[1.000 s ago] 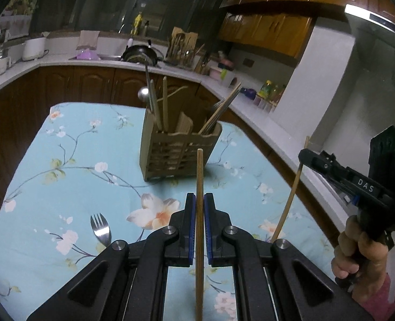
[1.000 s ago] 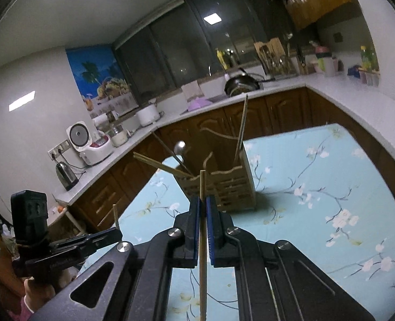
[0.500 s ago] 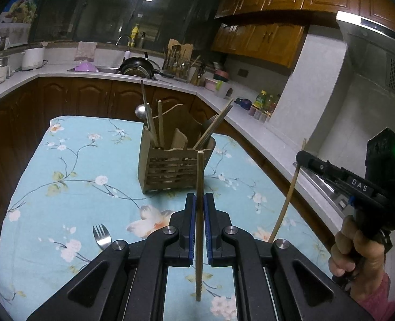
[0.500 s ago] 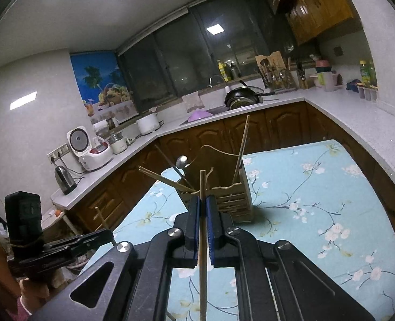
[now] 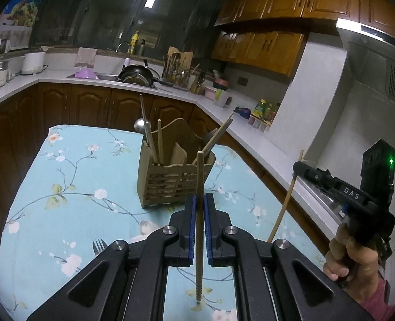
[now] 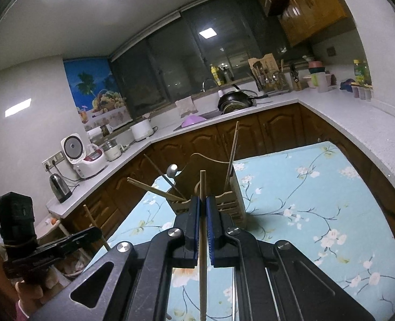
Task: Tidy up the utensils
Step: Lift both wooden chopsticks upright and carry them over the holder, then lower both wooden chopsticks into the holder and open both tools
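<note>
Right now the left gripper [image 5: 200, 208] is clenched on 1 slim, round wooden chopstick [image 5: 199, 214], held upright between its blue pads, the ringed, turned end hanging below the jaws and the blunt tip rising above them. Straight ahead of those jaws stands the slatted wooden utensil holder [image 5: 170, 184], a boxy caddy with a curved back panel, set on a pale blue tablecloth [image 5: 71, 176] printed with blossom branches. Inside it lean more chopsticks, a flat wooden spatula and a metal ladle [image 5: 141, 125] with a shiny round bowl. Below and left of the jaws lies a steel fork [image 5: 99, 246], tines pointing away.

Likewise, the right gripper [image 6: 202, 211] grips a second chopstick [image 6: 202, 240], smooth and straight, upright between its pads, with the same holder just beyond its fingertips. In the left wrist view this gripper shows at the far right, held in a hand [image 5: 349, 256], its chopstick slanting down toward the cloth.
</note>
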Motion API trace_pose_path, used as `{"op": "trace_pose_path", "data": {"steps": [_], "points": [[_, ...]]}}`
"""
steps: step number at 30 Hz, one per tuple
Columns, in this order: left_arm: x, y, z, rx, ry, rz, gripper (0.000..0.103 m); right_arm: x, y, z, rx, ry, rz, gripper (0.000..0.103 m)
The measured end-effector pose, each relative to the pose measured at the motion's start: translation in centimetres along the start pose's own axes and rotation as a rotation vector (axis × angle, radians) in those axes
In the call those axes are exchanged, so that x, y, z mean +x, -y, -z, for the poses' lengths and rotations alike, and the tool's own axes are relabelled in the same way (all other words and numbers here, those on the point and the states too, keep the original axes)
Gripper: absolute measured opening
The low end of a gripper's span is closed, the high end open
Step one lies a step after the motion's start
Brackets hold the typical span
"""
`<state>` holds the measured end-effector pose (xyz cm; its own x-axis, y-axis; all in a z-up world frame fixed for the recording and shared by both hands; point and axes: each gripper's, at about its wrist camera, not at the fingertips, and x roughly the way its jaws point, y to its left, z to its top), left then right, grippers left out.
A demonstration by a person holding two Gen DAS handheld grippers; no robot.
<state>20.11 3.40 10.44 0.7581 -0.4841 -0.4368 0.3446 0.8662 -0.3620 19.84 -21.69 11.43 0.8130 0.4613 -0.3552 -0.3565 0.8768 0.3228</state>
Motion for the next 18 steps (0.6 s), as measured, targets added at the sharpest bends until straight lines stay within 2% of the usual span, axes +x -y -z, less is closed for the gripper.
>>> {"op": "trace_pose_path", "data": {"steps": [9, 18], "points": [[0.5, 0.0, -1.8, 0.015, 0.044, 0.002, 0.004, 0.6, 0.0, -1.2, -0.005, 0.043, 0.024, 0.005], [1.0, 0.7, -6.7, 0.067, 0.176, -0.012, 0.004, 2.4, 0.4, -5.2, -0.016, 0.139, 0.056, 0.005]]}}
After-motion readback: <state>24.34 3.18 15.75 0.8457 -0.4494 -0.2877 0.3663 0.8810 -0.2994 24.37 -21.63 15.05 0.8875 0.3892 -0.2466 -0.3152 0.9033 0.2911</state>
